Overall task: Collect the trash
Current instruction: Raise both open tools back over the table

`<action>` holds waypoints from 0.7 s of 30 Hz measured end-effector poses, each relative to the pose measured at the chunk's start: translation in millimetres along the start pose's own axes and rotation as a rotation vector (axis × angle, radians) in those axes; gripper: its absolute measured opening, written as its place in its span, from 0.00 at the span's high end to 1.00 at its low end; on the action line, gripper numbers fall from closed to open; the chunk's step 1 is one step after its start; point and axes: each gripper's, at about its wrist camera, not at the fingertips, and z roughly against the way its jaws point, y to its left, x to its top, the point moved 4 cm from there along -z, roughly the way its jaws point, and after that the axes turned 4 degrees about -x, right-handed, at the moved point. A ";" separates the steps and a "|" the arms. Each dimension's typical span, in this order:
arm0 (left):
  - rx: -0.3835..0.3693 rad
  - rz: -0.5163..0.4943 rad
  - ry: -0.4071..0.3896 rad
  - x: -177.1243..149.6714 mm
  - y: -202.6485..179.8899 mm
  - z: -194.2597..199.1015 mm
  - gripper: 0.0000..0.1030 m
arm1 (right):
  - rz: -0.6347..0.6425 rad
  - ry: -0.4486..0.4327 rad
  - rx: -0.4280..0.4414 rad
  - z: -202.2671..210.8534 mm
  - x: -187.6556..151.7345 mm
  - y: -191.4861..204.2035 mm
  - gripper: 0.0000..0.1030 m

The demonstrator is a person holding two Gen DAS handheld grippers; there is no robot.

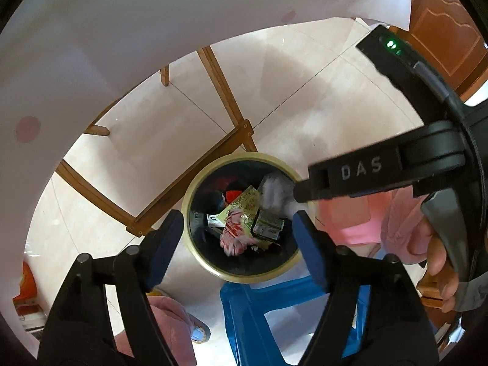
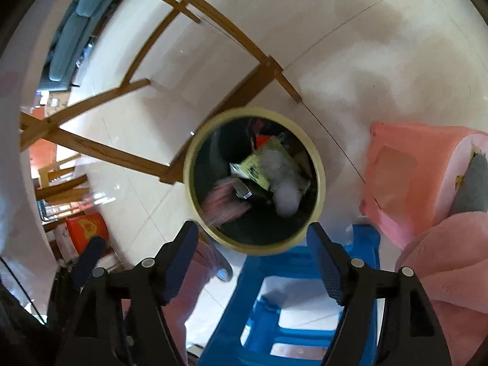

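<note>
A round bin with a yellow rim (image 1: 253, 277) (image 2: 259, 248) and a black liner stands on the tiled floor. Inside lie a yellow-green wrapper (image 1: 244, 204) (image 2: 262, 161), a red-and-white wrapper (image 1: 235, 235), a green carton (image 1: 268, 225) and a white crumpled tissue (image 1: 274, 190) (image 2: 286, 198). My left gripper (image 1: 237, 218) hangs open over the bin with nothing between its blue pads. My right gripper (image 2: 252, 228) is also open and empty above the bin's near edge. In the left wrist view, one of its fingers (image 1: 305, 193) reaches over the bin's right rim, beside the tissue.
A blue plastic stool (image 1: 244, 305) (image 2: 253, 274) stands just in front of the bin and a pink stool (image 2: 405, 177) to its right. Wooden table legs (image 1: 225, 91) and a white tablecloth (image 1: 91, 45) lie behind. A person's pink trouser leg and slipper (image 1: 198, 332) are at the lower left.
</note>
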 end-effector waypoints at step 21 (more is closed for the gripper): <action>-0.111 -0.061 0.039 -20.4 -24.5 40.8 0.31 | 0.188 -0.040 -0.294 34.5 -26.8 -11.9 0.27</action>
